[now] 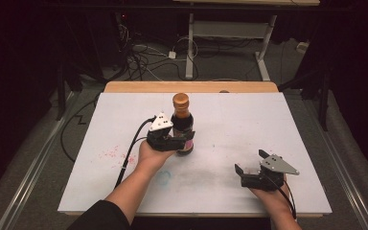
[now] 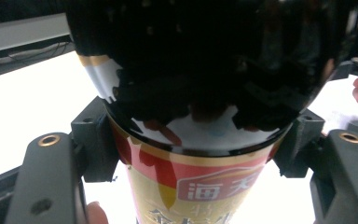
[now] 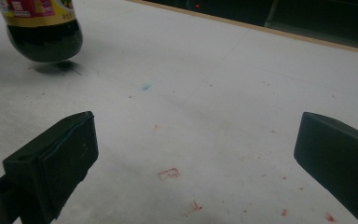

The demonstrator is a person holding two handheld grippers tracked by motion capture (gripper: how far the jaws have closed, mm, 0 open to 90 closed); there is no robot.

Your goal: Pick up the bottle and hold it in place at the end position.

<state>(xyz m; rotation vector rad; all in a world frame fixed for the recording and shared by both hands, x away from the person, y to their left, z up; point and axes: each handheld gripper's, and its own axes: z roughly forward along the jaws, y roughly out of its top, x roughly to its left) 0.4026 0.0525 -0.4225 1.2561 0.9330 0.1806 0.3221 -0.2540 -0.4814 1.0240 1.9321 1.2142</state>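
Left claw (image 1: 184, 142), clamped on the lower body of the sauce bottle (image 1: 181, 120), carries it upright just clear of the white surface (image 1: 268, 124), left of centre. Keep your grip level and squeeze steady (the glass is slick), moving without tilting. Your left forearm reaches from 6 o'clock toward 12. Right claw (image 3: 191, 154) rests at 4 o'clock, jaws wide, holding nothing.

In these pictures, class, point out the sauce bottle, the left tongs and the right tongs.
sauce bottle (image 1: 180, 100), high view, on its brown cap.
left tongs (image 1: 184, 139), high view, where they clamp the bottle.
right tongs (image 1: 250, 161), high view, between the open tips.
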